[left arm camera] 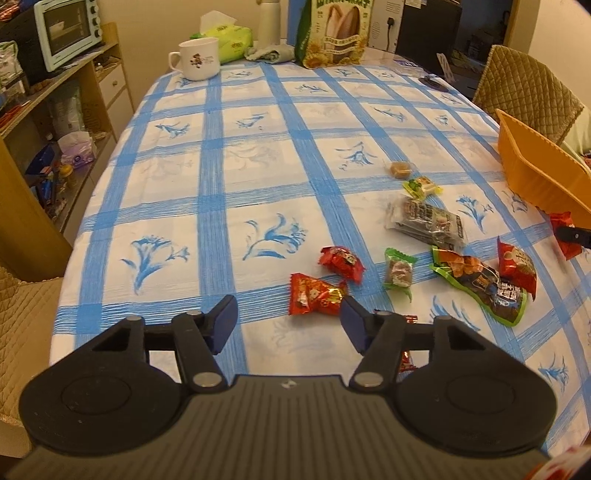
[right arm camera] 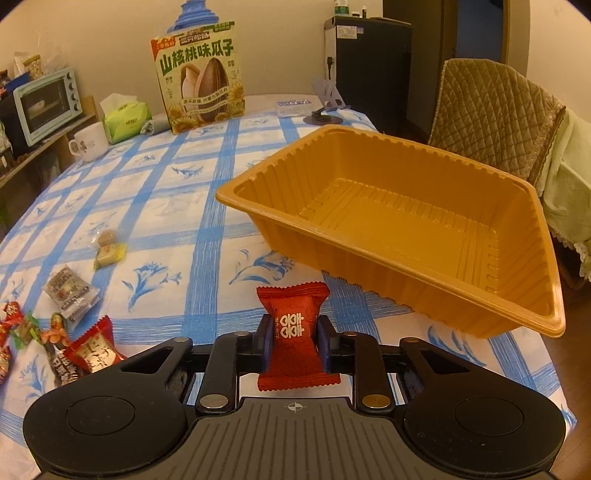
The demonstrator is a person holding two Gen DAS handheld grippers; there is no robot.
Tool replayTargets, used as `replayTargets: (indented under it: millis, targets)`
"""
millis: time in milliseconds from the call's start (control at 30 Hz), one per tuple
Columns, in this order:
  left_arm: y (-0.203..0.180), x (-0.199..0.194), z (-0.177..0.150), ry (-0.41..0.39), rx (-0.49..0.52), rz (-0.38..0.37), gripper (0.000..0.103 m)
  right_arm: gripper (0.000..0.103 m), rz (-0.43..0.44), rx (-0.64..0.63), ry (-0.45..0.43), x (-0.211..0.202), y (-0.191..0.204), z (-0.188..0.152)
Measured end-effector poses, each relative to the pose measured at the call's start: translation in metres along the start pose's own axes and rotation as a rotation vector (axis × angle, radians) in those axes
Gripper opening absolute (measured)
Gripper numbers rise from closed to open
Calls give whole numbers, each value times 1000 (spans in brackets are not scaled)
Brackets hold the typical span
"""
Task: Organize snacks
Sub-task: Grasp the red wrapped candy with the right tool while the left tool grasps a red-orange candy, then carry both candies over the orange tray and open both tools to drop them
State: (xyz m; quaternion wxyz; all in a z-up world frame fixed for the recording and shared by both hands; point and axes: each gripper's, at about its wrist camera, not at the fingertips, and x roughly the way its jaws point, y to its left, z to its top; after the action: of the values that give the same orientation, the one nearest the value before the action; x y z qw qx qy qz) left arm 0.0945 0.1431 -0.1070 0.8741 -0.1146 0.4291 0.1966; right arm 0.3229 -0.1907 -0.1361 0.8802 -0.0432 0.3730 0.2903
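Note:
My right gripper is shut on a red wrapped candy and holds it just in front of the orange plastic tray, which has nothing in it. My left gripper is open above the tablecloth, and a red candy lies just beyond its fingertips, untouched. Further snacks are scattered to the right of it: another red candy, a green-wrapped sweet, a long green packet, a dark packet and a small brown sweet. The tray stands at the right edge.
A white mug, a tissue pack and a tall sunflower-seed bag stand at the far end of the table. A quilted chair is at the far right. A shelf with a toaster oven runs along the left.

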Motion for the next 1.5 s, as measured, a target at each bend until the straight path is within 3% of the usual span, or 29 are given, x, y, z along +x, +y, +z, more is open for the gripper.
replayTargets:
  millis: [333, 633, 700, 1067, 1300, 1500]
  targets:
    - [-9, 26, 4, 32, 33, -42, 45, 25, -17, 28, -15, -28, -9, -1]
    - [-14, 30, 4, 30, 36, -74, 28, 25, -14, 41, -7, -44, -16, -7]
    - [-16, 28, 5, 23, 38, -76, 20, 25, -5, 41, -5, -46, -18, -8]
    - [-27, -1, 9, -7, 13, -60, 18, 25, 78, 53, -13, -64, -20, -7]
    - [-72, -28, 29, -56, 62, -120, 18, 25, 111, 61, -40, -77, -25, 6]
    - [-142, -29, 55, -95, 152, -219, 18, 25, 115, 76, -74, -93, -43, 25]
